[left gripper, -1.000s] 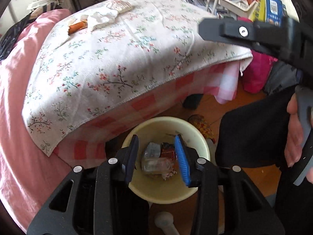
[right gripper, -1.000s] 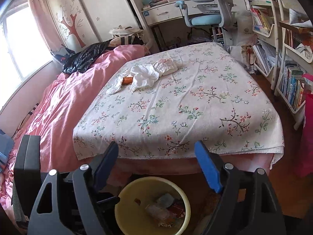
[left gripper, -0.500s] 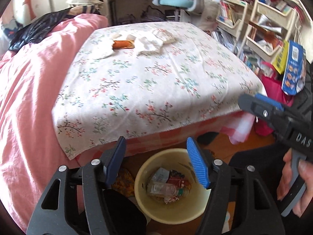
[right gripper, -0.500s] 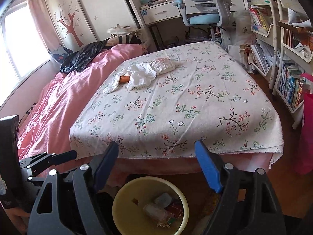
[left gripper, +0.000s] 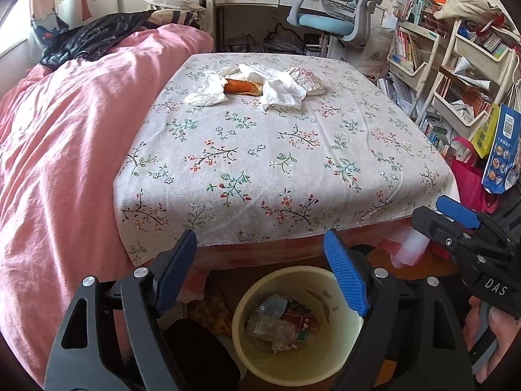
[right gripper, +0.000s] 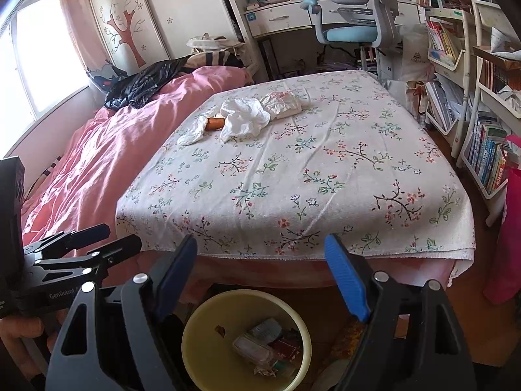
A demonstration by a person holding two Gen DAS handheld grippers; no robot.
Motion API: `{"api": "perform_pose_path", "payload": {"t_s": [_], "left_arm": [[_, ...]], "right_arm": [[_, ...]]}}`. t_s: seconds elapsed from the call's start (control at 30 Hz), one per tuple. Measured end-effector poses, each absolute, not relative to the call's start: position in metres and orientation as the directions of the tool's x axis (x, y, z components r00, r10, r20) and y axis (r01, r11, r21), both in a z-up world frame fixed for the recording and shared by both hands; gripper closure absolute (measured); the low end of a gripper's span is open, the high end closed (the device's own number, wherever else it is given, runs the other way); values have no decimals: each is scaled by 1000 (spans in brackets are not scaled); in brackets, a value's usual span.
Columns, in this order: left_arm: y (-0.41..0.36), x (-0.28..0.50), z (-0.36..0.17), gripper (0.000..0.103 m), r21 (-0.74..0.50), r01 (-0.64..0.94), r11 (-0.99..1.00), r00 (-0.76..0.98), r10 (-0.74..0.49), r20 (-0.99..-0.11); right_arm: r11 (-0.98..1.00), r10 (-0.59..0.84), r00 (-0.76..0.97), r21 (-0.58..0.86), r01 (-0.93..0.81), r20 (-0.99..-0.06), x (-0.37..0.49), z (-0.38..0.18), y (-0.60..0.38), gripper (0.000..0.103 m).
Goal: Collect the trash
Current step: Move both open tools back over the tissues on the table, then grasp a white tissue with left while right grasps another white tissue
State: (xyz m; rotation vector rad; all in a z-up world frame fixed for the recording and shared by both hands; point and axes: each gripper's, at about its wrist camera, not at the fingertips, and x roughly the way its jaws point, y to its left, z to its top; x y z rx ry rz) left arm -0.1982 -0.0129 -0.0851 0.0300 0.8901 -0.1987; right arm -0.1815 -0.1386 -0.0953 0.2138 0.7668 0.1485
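A cream bin [left gripper: 345, 366] [right gripper: 202, 319] stands on the floor at the bed's foot with a clear bottle and wrappers inside. Trash lies at the far end of the floral cloth [left gripper: 260, 169] [right gripper: 293, 179]: crumpled white tissue [left gripper: 283, 91] [right gripper: 242, 117], an orange wrapper [left gripper: 242, 86] [right gripper: 215, 123], a small white plastic piece [left gripper: 206, 97] [right gripper: 192, 133] and a flat wrapper [left gripper: 304, 78] [right gripper: 283, 104]. My left gripper [left gripper: 260, 270] [right gripper: 88, 244] is open and empty above the bin. My right gripper [right gripper: 260, 273] [left gripper: 456, 215] is open and empty beside it.
A pink duvet [left gripper: 58, 150] [right gripper: 97, 163] covers the bed's left side, with a black jacket [right gripper: 143, 81] on it. Bookshelves [left gripper: 456, 75] [right gripper: 482, 97], a pink bag [left gripper: 469, 179] and a blue bag [left gripper: 503, 156] stand right. A desk chair [right gripper: 351, 13] is beyond the bed.
My left gripper has opened wide, risen and tilted up from over the bin, so the bed top now shows. The right gripper has barely moved.
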Motion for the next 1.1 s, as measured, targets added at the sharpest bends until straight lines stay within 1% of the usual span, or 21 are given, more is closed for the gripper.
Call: {"api": "perform_pose_path", "payload": {"t_s": [0.1,0.17,0.3,0.4,0.6,0.83,0.9,0.97,1.1], "left_arm": [[-11,-197,-82,24,-52,171,984,629,-149,-763],[-5,-192,-78,24,-72,145,987,639,-149,-754],[12,-177,-65,23,-99,84,992,668,-130,-733],[25,-162,-58,23,-113,40,993,679,-110,-726],[43,-124,-59,23,-118,-3,993,674,-85,-734],[62,-71,-68,23,-180,-50,982,648,-105,-754],[61,-59,-69,23,-169,-43,985,654,-100,-750],[61,-42,-73,23,-153,-41,987,648,-90,-756],[56,-9,-84,23,-151,-27,988,638,-99,-764]], "right_arm": [[969,213,709,239,-65,-673,-180,-95,-136,25],[971,214,710,225,-80,-671,-176,-92,-131,25],[972,228,731,199,-127,-644,-167,-73,-124,25],[971,236,731,174,-161,-640,-151,-64,-119,25],[968,249,714,146,-203,-655,-105,-59,-109,26],[964,254,700,119,-238,-667,-35,-66,-85,26],[967,242,699,108,-231,-673,-11,-72,-79,29],[969,234,688,108,-222,-686,9,-79,-77,36],[975,215,671,111,-194,-710,40,-95,-81,45]]}}
